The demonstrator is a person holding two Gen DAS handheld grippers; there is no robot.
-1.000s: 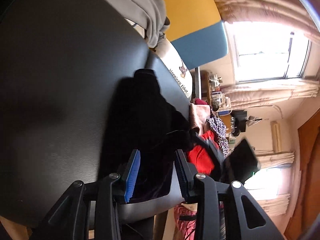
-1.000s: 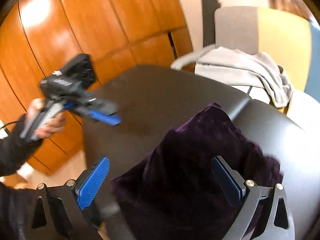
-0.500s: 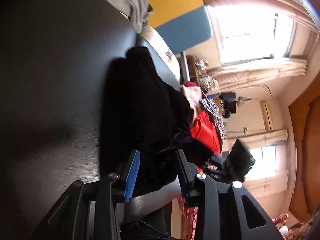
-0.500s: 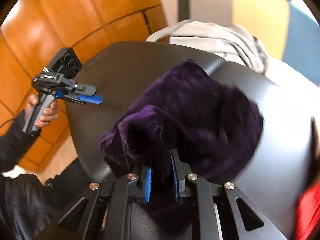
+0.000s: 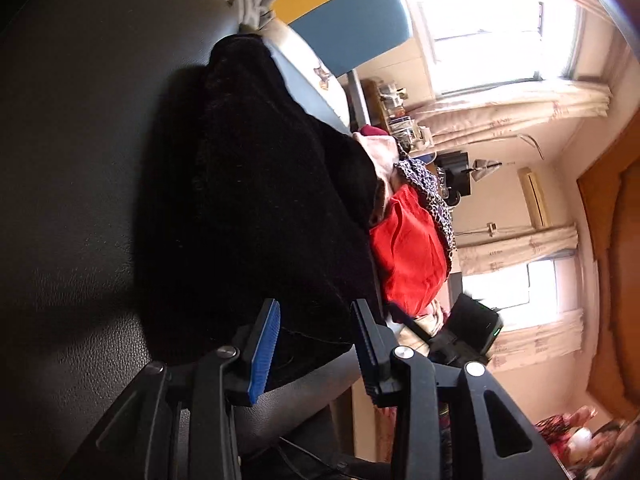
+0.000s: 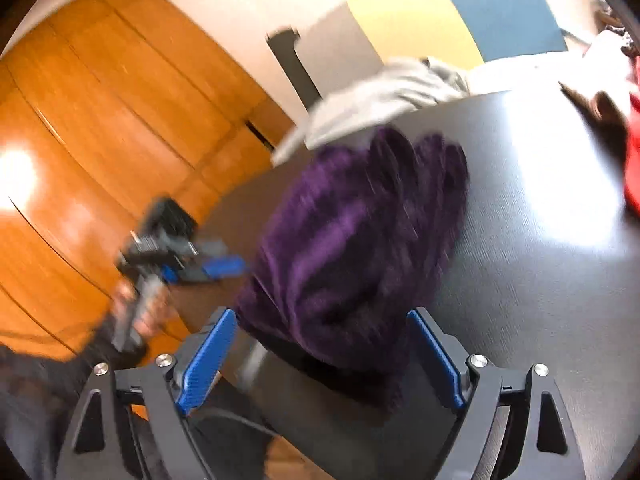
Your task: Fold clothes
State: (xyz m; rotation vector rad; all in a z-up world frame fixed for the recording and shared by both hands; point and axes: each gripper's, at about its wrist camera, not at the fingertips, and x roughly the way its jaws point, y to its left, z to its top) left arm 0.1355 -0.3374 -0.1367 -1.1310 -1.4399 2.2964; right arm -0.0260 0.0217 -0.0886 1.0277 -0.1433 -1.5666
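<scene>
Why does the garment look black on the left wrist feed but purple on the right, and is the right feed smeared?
Left wrist view: bright windows backlight the scene, so the purple garment reads near black. Right wrist view: front-lit, so the garment shows purple, but motion blur smears it and the left gripper; glare on the black table.

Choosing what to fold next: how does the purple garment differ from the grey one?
The purple garment is dark and plush; the grey garment is pale and smooth. The purple one lies bunched in the middle of the black table, between the right gripper's open fingers; the grey one drapes at the table's far edge, away from both grippers. Neither is folded.
</scene>
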